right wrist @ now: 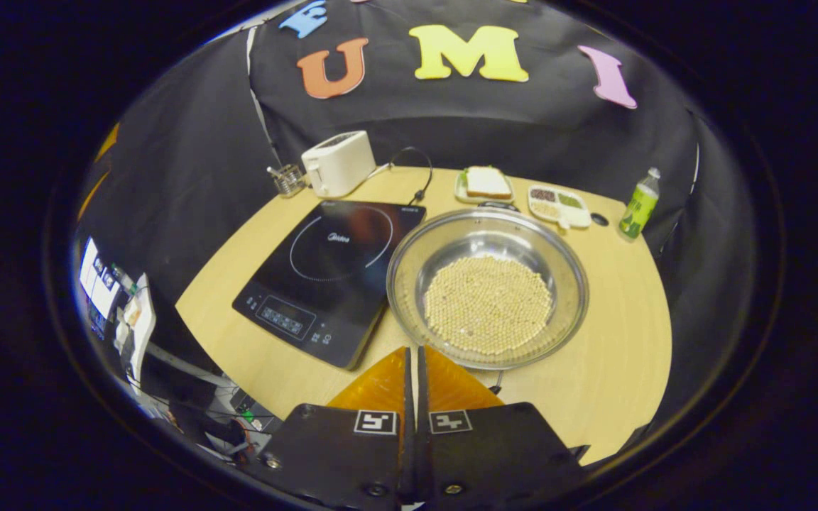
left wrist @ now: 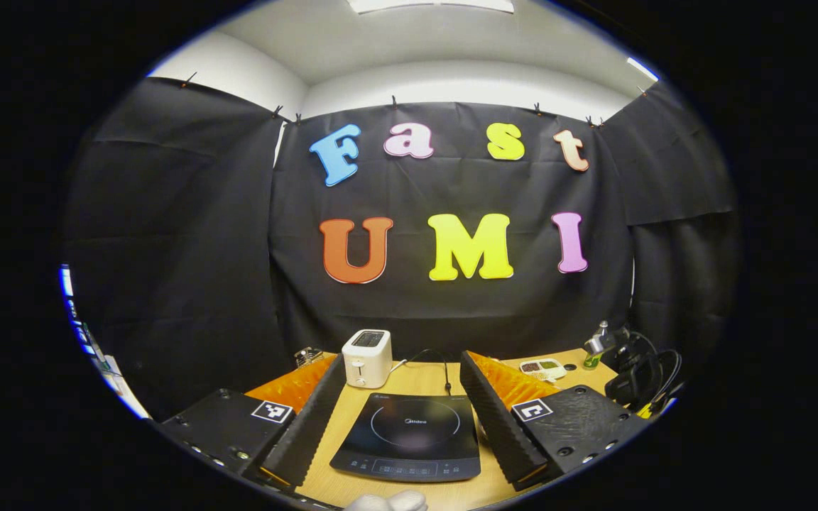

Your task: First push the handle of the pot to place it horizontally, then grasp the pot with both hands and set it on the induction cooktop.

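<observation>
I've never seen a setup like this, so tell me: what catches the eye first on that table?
The shiny metal pot, its bottom covered with pale round beans, sits on the wooden table just right of the black induction cooktop in the right gripper view. A white toaster stands behind the cooktop by the black cloth wall. In the left gripper view, the left tool hangs wide open, framing the cooktop.

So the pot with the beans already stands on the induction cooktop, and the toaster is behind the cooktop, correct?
Not quite. In the right gripper view the pot stands on the table beside the induction cooktop, not on it. The toaster is indeed behind the cooktop.
</observation>
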Motion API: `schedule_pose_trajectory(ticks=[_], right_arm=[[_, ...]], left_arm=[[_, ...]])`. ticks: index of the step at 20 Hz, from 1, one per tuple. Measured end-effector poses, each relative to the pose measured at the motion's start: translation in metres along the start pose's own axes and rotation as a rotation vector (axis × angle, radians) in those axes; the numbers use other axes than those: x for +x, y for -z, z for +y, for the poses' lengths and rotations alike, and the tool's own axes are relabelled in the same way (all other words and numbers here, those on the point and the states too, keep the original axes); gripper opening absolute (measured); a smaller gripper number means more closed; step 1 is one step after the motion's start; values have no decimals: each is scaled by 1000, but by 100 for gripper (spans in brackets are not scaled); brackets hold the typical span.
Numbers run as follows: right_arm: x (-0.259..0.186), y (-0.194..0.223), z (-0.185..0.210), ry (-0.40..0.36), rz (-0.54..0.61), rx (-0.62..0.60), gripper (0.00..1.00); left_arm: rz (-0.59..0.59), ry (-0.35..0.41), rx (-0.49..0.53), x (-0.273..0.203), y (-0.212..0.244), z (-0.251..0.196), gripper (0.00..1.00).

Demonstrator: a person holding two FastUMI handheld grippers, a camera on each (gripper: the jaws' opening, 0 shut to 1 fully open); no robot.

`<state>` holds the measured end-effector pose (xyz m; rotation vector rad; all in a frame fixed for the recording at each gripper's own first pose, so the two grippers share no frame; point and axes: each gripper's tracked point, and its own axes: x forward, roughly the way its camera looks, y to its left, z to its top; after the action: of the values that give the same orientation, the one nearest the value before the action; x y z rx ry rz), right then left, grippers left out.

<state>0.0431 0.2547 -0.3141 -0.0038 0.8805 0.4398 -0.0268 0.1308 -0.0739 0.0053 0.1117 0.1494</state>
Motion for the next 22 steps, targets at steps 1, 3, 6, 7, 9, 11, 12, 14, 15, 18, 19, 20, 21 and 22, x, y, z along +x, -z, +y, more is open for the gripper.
schedule_pose_trajectory(ticks=[1,3,6,7,9,11,12,14,15,18,19,20,21,22], right_arm=[[10,4,0,6,23,-8,4],[26,19,-2,4,86,-15,4],[42,22,-7,16,117,-31,4],[47,22,-7,18,126,-37,4],[53,25,-4,4,143,-28,1],[56,22,-4,1,142,-19,4],[57,20,-5,1,143,-17,1],[57,19,-7,-2,142,-14,1],[56,21,-9,-2,142,-8,0],[55,23,-16,7,142,-3,4],[54,25,-18,9,144,0,1],[54,25,-19,10,142,2,4],[55,26,-21,11,144,3,1],[54,30,-23,16,149,3,1]], left_arm=[[6,-12,-5,1,2,3,96],[20,-35,-18,-2,4,9,96],[27,-54,-26,-5,7,14,96],[28,-64,-26,-5,9,18,96],[38,-70,-35,-6,13,16,96],[49,-75,-36,-3,18,17,96],[51,-75,-38,-2,17,16,96],[46,-73,-42,0,15,13,96],[45,-72,-38,1,15,12,96],[44,-58,-38,4,15,5,96],[47,-51,-40,5,15,2,96],[50,-43,-39,5,17,-1,96],[50,-37,-36,4,18,-3,96],[53,-32,-32,5,19,-5,96]])
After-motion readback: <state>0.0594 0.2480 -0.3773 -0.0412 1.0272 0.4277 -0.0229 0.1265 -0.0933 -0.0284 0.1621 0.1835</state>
